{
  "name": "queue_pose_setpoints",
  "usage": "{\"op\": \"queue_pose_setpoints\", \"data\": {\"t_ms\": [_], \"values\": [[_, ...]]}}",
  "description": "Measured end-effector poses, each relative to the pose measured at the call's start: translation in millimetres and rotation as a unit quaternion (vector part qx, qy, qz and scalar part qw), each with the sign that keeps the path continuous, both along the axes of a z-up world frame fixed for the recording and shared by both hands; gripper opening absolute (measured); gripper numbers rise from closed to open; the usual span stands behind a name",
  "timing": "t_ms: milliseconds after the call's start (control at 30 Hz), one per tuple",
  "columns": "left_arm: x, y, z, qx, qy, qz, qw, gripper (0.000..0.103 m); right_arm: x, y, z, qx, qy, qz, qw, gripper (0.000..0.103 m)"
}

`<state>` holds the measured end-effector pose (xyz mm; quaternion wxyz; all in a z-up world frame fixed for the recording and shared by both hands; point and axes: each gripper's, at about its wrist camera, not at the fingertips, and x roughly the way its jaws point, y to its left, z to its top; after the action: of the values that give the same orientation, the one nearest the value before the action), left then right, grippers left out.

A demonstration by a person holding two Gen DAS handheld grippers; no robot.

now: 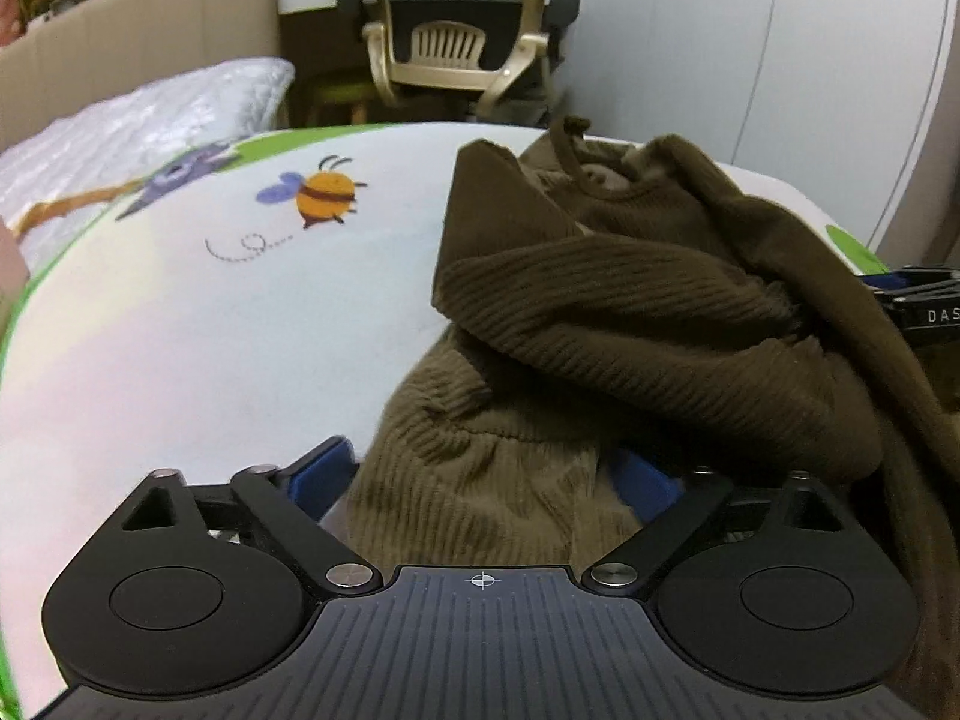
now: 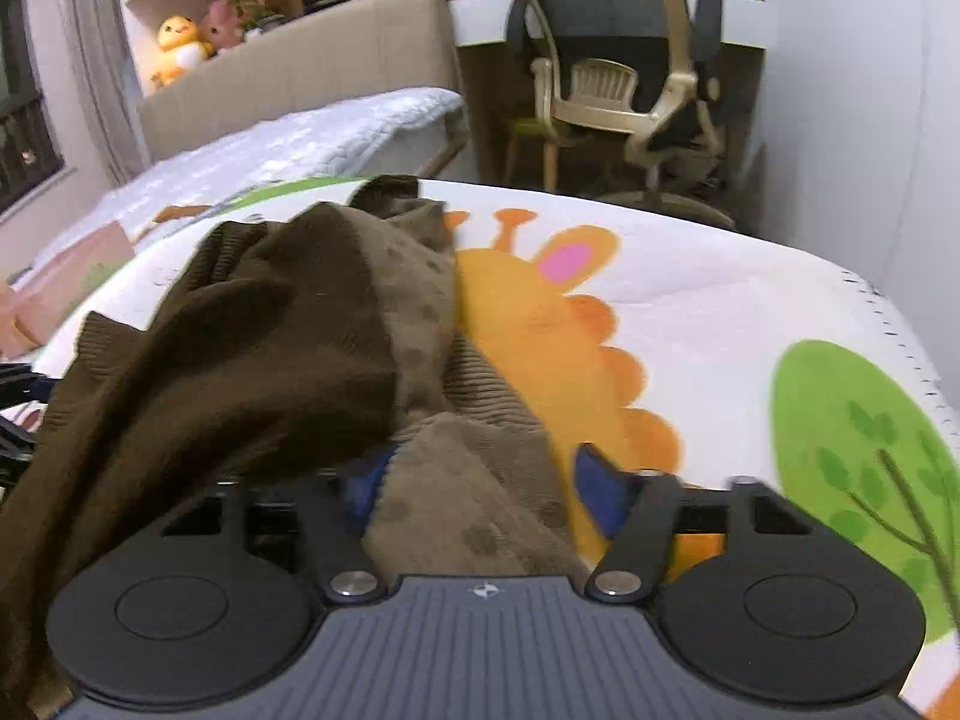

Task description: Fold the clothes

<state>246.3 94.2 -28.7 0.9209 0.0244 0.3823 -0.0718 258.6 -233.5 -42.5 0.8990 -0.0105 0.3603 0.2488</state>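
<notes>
The brown corduroy garment (image 1: 630,324) lies bunched on the cartoon play mat (image 1: 210,330), at one o'clock. Left gripper (image 1: 486,480) and right gripper (image 2: 480,480) each seemingly pinch its cloth, fingertips hidden.

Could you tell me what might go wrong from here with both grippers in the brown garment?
The brown corduroy garment is bunched in layers, so the left gripper may be pinching more than one layer, spoiling the fold. The right gripper holds only an edge of cloth, which could slip. The drawstring hangs loose and could get folded inside.
</notes>
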Motion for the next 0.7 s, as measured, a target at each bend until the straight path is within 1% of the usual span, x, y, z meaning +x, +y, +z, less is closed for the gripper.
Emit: {"op": "queue_pose_setpoints", "data": {"t_ms": [33,67,100,133,200,233,333,400,433,467,500,533,600,633,667,700], "values": [[-4.4,-3.5,1.2,0.002,-0.004,-0.007,1.0000,0.071,-5.8,1.4,1.5,-0.001,-0.002,0.008,1.000,0.035],[-9.2,-6.9,2.7,0.004,-0.006,-0.013,0.9999,0.064,-12.1,2.6,3.2,-0.007,-0.004,0.012,1.000,0.031],[-16.4,-10.2,4.3,0.004,-0.007,-0.018,0.9998,0.051,-18.5,2.4,3.8,-0.013,-0.006,0.016,1.000,0.030],[-24.2,-13.6,5.9,0.005,-0.006,-0.021,0.9997,0.037,-25.6,0.8,3.6,-0.015,-0.008,0.019,1.000,0.029],[-39.9,-20.3,9.1,0.007,-0.005,-0.028,0.9996,0.026,-40.1,-3.3,3.5,-0.020,-0.010,0.024,0.999,0.027],[-47.7,-23.7,10.8,0.007,-0.004,-0.032,0.9994,0.024,-48.7,-7.5,4.4,-0.018,-0.006,0.025,1.000,0.027],[-87.9,-38.1,14.2,-0.004,0.010,-0.052,0.9986,0.024,-87.3,-24.2,6.8,-0.017,0.004,0.040,0.999,0.027],[-126.5,-50.5,16.2,-0.008,0.020,-0.083,0.9963,0.024,-117.5,-38.0,9.5,-0.021,0.009,0.052,0.998,0.027],[-142.9,-54.5,17.1,-0.010,0.024,-0.097,0.9950,0.026,-132.5,-45.4,10.7,-0.026,0.008,0.059,0.998,0.027],[-158.3,-57.8,18.0,-0.012,0.029,-0.110,0.9935,0.030,-146.7,-52.4,12.2,-0.032,0.006,0.064,0.997,0.027],[-170.9,-60.0,19.9,-0.014,0.032,-0.118,0.9924,0.039,-159.5,-58.7,14.3,-0.041,0.002,0.064,0.997,0.028],[-180.2,-61.1,23.4,-0.015,0.033,-0.124,0.9917,0.044,-171.1,-64.7,16.9,-0.049,-0.003,0.062,0.997,0.032],[-196.1,-64.1,39.7,-0.001,0.005,-0.134,0.9910,0.048,-186.2,-74.2,26.9,-0.060,-0.019,0.049,0.997,0.035],[-201.8,-66.7,48.2,0.013,-0.015,-0.140,0.9899,0.057,-192.5,-78.3,33.4,-0.060,-0.028,0.042,0.997,0.037],[-207.5,-72.0,56.9,0.031,-0.042,-0.155,0.9866,0.063,-197.5,-81.9,41.4,-0.052,-0.036,0.037,0.997,0.040],[-213.5,-78.0,65.7,0.050,-0.069,-0.171,0.9816,0.076,-201.8,-84.9,49.1,-0.041,-0.040,0.033,0.998,0.043]]}}
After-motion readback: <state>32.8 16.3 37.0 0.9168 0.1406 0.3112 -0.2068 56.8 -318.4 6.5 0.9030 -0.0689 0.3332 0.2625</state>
